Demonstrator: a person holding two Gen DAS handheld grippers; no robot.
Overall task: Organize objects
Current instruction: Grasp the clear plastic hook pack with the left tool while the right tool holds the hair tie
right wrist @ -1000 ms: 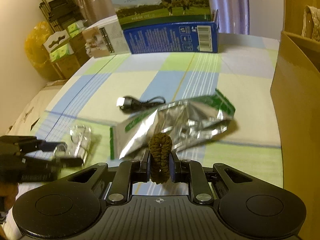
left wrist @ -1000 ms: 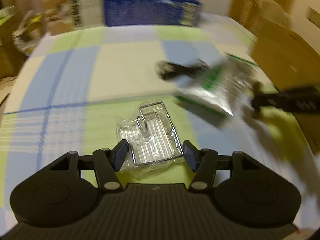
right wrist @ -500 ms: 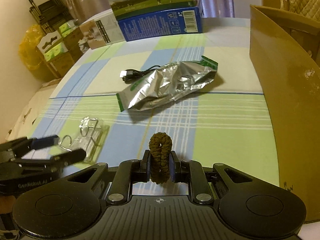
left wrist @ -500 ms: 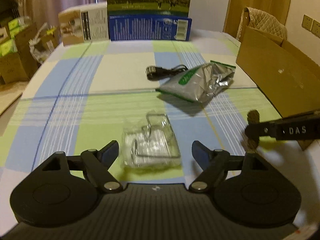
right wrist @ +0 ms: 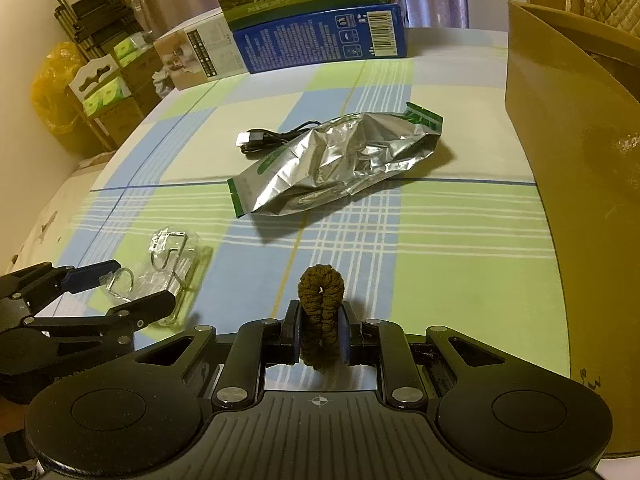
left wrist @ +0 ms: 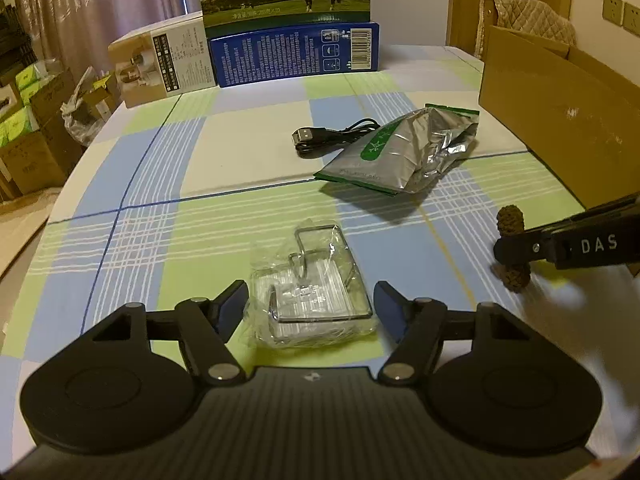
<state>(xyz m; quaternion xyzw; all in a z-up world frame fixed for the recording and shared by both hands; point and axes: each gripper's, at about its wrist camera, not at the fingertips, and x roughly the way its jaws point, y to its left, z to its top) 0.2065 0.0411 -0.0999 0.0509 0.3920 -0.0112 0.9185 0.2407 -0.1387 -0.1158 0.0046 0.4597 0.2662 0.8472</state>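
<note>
A wire rack in a clear plastic bag [left wrist: 314, 296] [right wrist: 170, 276] lies on the checked tablecloth. My left gripper [left wrist: 310, 308] [right wrist: 132, 284] is open, one finger on each side of the bag. My right gripper [right wrist: 320, 334] [left wrist: 514, 250] is shut on a brown hair scrunchie [right wrist: 321, 296] [left wrist: 510, 220], held just above the cloth to the right of the rack. Farther back lie a silver foil pouch with green trim [left wrist: 404, 150] [right wrist: 340, 164] and a black USB cable [left wrist: 332, 138] [right wrist: 264, 138].
An open cardboard box [left wrist: 560, 116] [right wrist: 576, 160] stands along the table's right side. A blue milk carton [left wrist: 292, 54] [right wrist: 320, 40] and a small beige box [left wrist: 164, 64] [right wrist: 192, 58] stand at the far edge. Cartons and a black rack [right wrist: 88, 12] fill the floor left.
My left gripper opened wide and pulled back, then closed in around the bagged rack. My right gripper carried the scrunchie back from the foil pouch toward the table's near right.
</note>
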